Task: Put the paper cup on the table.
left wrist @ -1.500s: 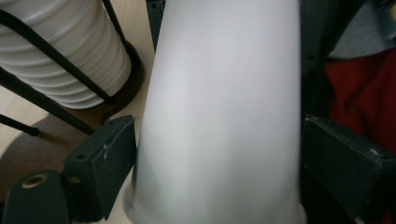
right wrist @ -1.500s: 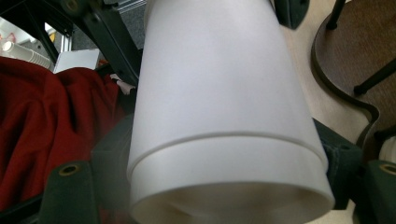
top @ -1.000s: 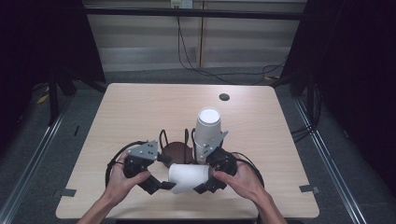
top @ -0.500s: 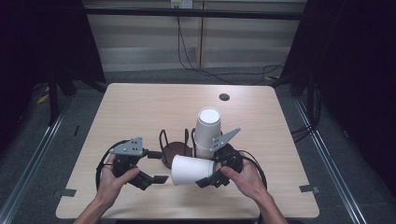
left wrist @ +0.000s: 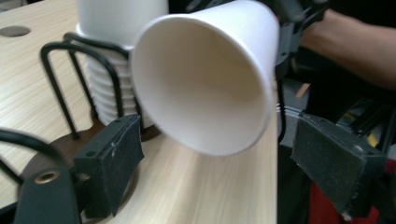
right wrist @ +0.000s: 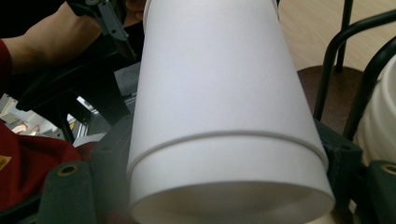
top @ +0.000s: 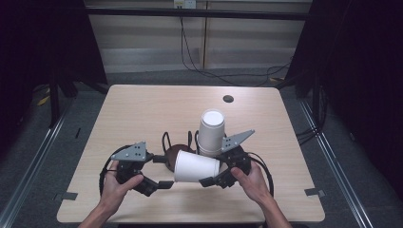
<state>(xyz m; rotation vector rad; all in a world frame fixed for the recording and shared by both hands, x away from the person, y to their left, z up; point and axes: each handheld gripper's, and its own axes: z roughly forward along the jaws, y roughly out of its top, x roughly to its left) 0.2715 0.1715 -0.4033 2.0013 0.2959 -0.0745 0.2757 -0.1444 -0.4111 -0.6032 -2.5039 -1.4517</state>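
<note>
From above, lower centre of the frame, my right gripper point(top: 209, 181) clamps a white paper cup point(top: 196, 166) lying sideways; my left gripper point(top: 164, 184) stands unclenched just left of its mouth. Behind rises a stack of white cups point(top: 211, 132) in a black wire holder point(top: 167, 142) (on the wooden table point(top: 142, 109)).

Left gripper view: the cup's mouth point(left wrist: 205, 88) fills the centre, my pads point(left wrist: 112, 163) apart, touching nothing.

Right gripper view: the cup point(right wrist: 219, 107) sits gripped between my jaws.

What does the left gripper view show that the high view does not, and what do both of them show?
The left gripper view looks into the open mouth of the paper cup, with empty space between the left gripper's pads. The high view shows the whole table, its dark hole, both hands, and the right gripper holding the cup level. Both show the cup stack in the wire holder.
</note>
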